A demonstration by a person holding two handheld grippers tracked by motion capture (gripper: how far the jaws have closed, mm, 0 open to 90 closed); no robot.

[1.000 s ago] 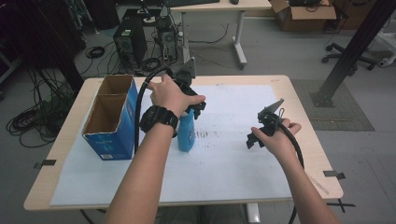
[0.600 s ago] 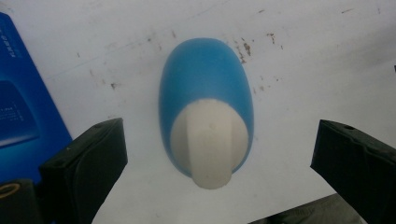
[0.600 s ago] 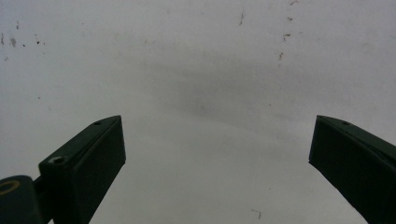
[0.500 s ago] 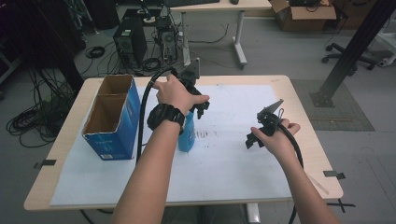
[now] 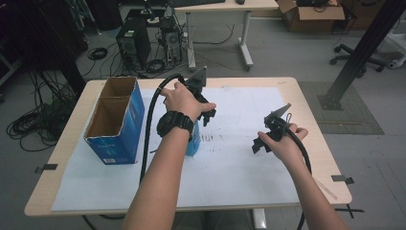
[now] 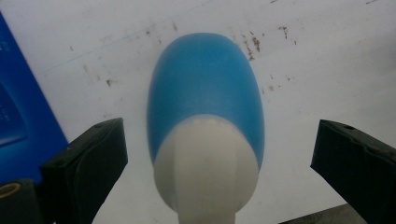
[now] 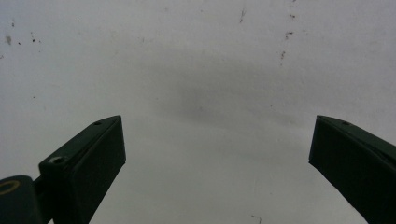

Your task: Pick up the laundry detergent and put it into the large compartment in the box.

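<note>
Grey floor, cables and computer towers lie beyond a wooden tabletop (image 5: 306, 98) covered by a white paper sheet (image 5: 239, 167) flecked with small brown marks. At 9 o'clock on the sheet stands an open blue cardboard box (image 5: 115, 120) with two compartments; pale print shows on its side but is too small to read. Just right of it, toward the centre, the left hand (image 5: 184, 100), with a black watch (image 5: 174, 123) on the wrist, holds the left tongs (image 5: 207, 116) above a blue bottle (image 5: 194, 143) that stands on the sheet. In the left gripper view this bottle (image 6: 205, 126), blue with a white top and no legible label, sits between the spread jaws, touching neither. At 3 o'clock the right hand (image 5: 282, 143) holds the right tongs (image 5: 261, 143) over bare paper; in the right gripper view its jaws stand wide apart with nothing between them.
</note>
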